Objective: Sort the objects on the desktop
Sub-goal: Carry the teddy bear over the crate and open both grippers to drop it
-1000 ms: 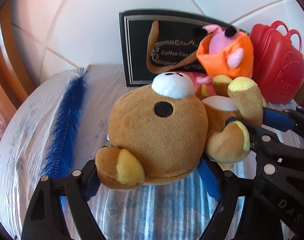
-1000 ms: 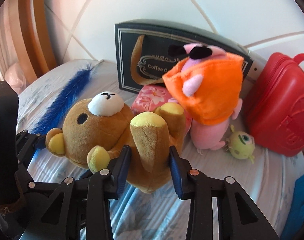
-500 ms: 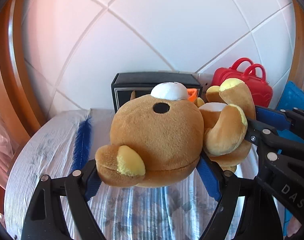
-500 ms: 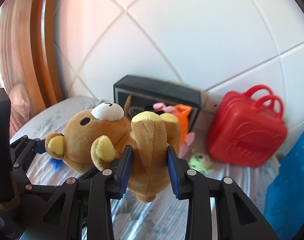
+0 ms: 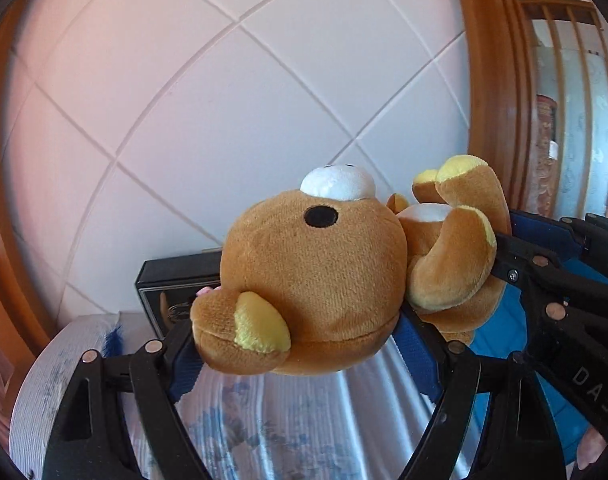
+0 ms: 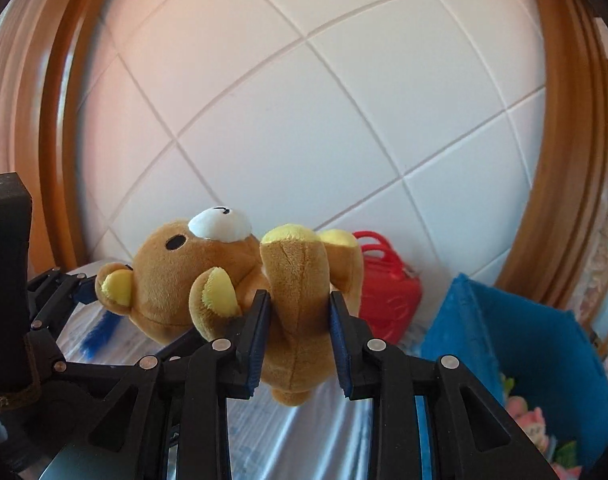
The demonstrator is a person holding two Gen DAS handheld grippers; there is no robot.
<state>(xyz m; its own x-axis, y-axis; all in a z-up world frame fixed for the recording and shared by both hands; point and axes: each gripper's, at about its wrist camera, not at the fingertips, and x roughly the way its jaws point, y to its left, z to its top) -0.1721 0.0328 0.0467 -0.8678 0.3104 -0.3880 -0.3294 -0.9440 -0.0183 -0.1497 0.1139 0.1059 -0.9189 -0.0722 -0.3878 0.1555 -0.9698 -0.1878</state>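
A brown plush bear [image 5: 316, 280] with yellow ears and paws hangs on its back above the table, carried by both grippers. My left gripper [image 5: 300, 350] is shut on its head, one blue pad at the ear side and one at the neck side. My right gripper [image 6: 300, 340] is shut on one leg of the bear [image 6: 300, 292], and its jaws are still closing tighter on the plush. In the left wrist view the right gripper's fingers [image 5: 544, 268] reach in from the right. The right wrist view shows the left gripper's fingers [image 6: 60, 292] at the bear's ear.
Below lies the table with a pale striped cloth [image 5: 264, 420]. A black gift box [image 5: 172, 292] stands against the tiled wall; a blue fluffy brush [image 6: 100, 332] lies nearby. A red plastic case [image 6: 388, 300] stands further right. A blue fabric bin [image 6: 524, 340] holds soft toys.
Both grippers have risen with the bear, which has come up off the cloth. The other toys have dropped out of sight, and the blue bin now shows at the right.
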